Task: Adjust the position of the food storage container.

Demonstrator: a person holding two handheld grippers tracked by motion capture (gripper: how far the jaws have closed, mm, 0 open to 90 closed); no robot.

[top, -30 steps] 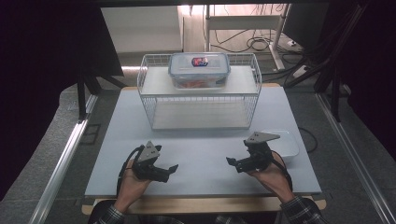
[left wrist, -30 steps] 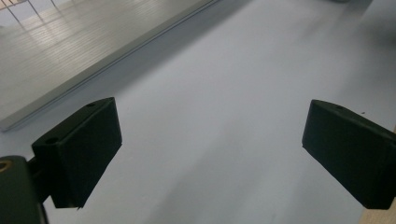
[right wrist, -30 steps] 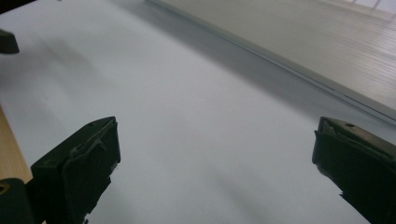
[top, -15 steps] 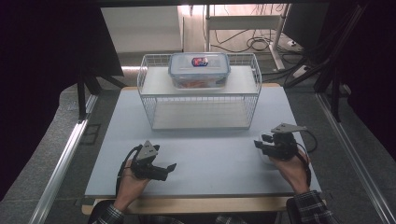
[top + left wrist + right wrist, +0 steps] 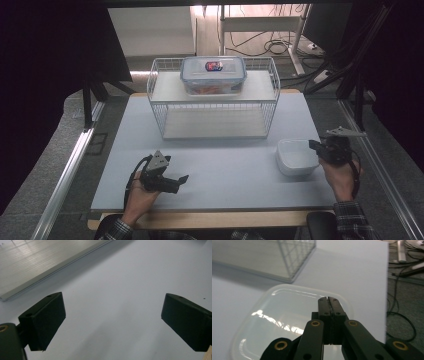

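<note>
A white plastic bowl [image 5: 296, 157] sits on the table at the right; in the right gripper view the bowl [image 5: 279, 315] lies empty just beneath the jaws. My right gripper [image 5: 316, 146] hovers at the bowl's right rim, and its jaws [image 5: 328, 299] are pressed together with nothing between them. My left gripper [image 5: 179, 182] rests low near the front left of the table, pointing right. Its jaws [image 5: 112, 322] stand wide apart over the bare table surface.
A white wire rack [image 5: 215, 107] stands at the back middle of the grey table [image 5: 225, 170]. A clear lidded food box [image 5: 213, 75] sits on its top shelf. Cables lie on the floor [image 5: 402, 315] off the table's right edge.
My right gripper has swung from the table's front middle to the right, across the bowl, and now sits at the bowl's right rim. The left gripper has stayed put.
</note>
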